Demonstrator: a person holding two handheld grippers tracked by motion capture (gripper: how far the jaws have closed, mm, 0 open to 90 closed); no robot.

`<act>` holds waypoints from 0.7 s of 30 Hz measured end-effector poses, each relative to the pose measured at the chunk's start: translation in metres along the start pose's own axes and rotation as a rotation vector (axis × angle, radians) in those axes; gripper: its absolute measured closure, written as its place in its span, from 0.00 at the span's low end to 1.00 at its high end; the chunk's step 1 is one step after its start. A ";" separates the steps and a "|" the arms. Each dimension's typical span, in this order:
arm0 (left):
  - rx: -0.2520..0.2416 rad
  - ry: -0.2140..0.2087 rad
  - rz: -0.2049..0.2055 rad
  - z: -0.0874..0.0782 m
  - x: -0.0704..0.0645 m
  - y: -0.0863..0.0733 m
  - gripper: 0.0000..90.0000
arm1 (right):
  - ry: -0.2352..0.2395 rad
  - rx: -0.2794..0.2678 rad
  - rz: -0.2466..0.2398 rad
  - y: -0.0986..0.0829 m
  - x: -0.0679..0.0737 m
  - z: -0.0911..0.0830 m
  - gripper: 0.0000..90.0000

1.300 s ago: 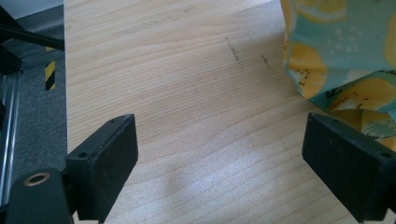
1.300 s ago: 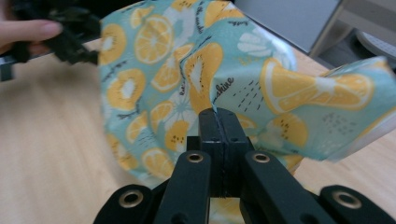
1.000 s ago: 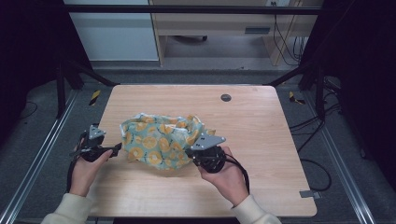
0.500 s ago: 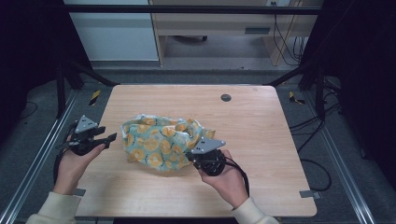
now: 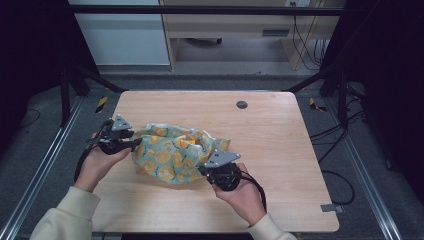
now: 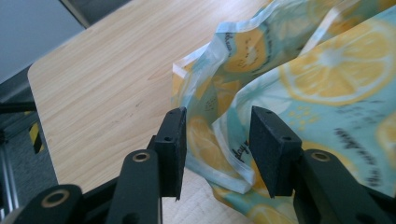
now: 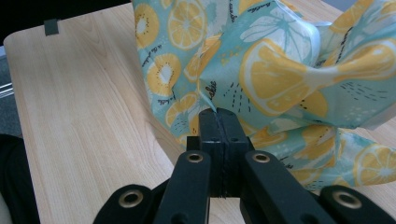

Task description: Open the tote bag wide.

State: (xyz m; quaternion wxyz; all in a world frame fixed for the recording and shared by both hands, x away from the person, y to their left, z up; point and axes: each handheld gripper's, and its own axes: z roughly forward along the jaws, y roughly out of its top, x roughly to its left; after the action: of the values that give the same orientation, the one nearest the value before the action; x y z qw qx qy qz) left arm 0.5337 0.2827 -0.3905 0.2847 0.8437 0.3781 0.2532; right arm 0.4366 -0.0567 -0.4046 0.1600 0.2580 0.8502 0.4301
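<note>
Right tongs (image 7: 218, 122) clamped on cloth (image 5: 172, 152) at its 4 o'clock; left tongs (image 6: 217, 140) open around the 9 o'clock edge, spreading not begun.

Cloth (image 5: 172, 152): thin teal fabric w/ yellow lemon-slice print, small black lettering, pale hem. Crumpled in a loose bunched heap, folds puffed up, on the tabletop (image 5: 280, 145), left of centre toward the near edge. One hem edge lies between the left gripper (image 6: 217, 140) jaws, untouched; near-right fold is pinched in the right gripper (image 7: 218, 128).
</note>
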 end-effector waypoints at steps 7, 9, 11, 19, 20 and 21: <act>0.029 -0.058 -0.007 0.013 -0.001 0.001 0.85 | 0.001 0.000 0.006 -0.004 -0.002 -0.001 1.00; 0.032 -0.067 -0.005 0.014 -0.002 0.000 0.93 | 0.001 0.001 0.007 -0.004 -0.002 -0.002 1.00; 0.028 -0.074 -0.007 0.012 -0.002 0.000 0.98 | -0.004 -0.003 0.009 -0.005 -0.003 -0.003 1.00; -0.097 -0.114 -0.032 -0.025 -0.013 -0.011 1.00 | -0.048 -0.027 0.034 -0.018 -0.003 -0.017 1.00; -0.111 -0.125 -0.029 -0.030 -0.017 -0.014 1.00 | -0.048 -0.027 0.034 -0.018 -0.003 -0.017 1.00; -0.120 -0.135 -0.022 -0.035 -0.021 -0.017 1.00 | -0.051 -0.022 0.036 -0.021 -0.003 -0.018 1.00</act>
State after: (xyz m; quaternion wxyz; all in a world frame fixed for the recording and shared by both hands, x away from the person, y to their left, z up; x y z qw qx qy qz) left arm 0.4904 0.2863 -0.3814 0.3623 0.8361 0.3513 0.2151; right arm 0.4235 -0.0807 -0.4109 0.1768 0.2822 0.8362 0.4358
